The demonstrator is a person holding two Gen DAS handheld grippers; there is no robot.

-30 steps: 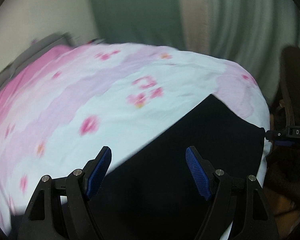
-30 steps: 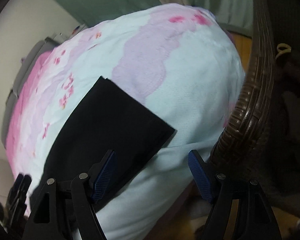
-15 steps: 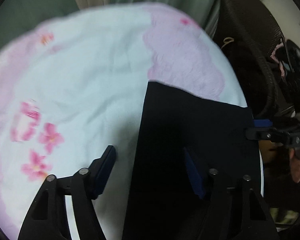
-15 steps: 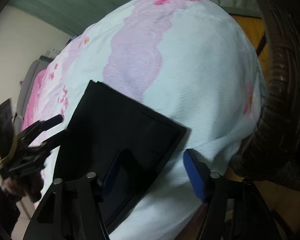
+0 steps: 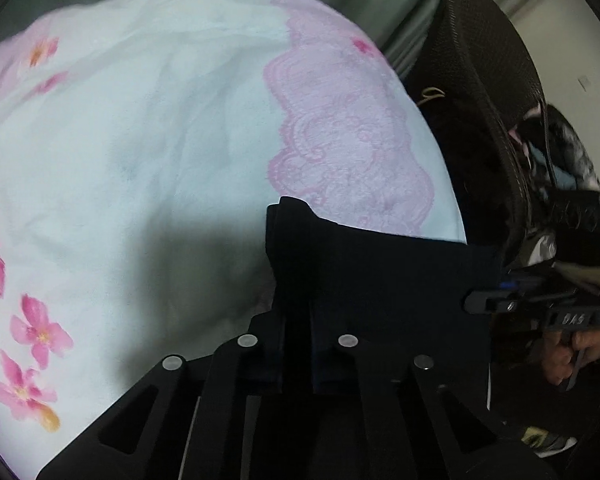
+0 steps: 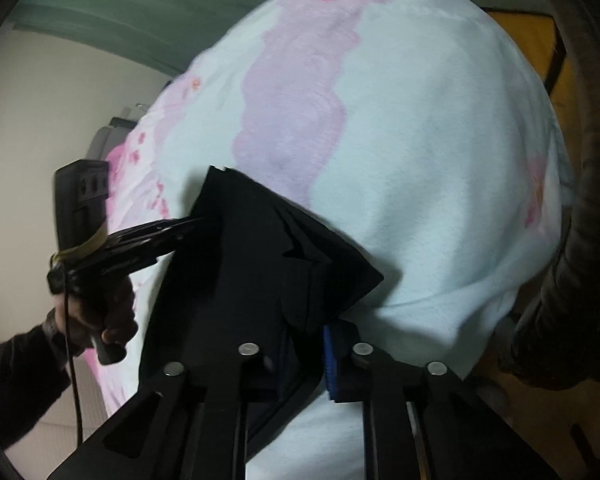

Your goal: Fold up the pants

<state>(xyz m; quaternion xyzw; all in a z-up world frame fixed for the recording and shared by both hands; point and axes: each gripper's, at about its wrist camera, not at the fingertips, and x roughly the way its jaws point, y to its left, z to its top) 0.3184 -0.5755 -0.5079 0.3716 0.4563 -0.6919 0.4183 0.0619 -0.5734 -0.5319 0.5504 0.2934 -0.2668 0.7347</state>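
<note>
Left gripper, at the bottom middle of its own view, is pressed together and pinches one edge of the black pants. These pants lie on the bed cover, light blue with pink flowers, in the lower right part of that view. Right gripper, at the bottom middle of the other view, is closing, and its blue pads pinch the pants at a corner. At far left there, a hand holds the left gripper.
</note>
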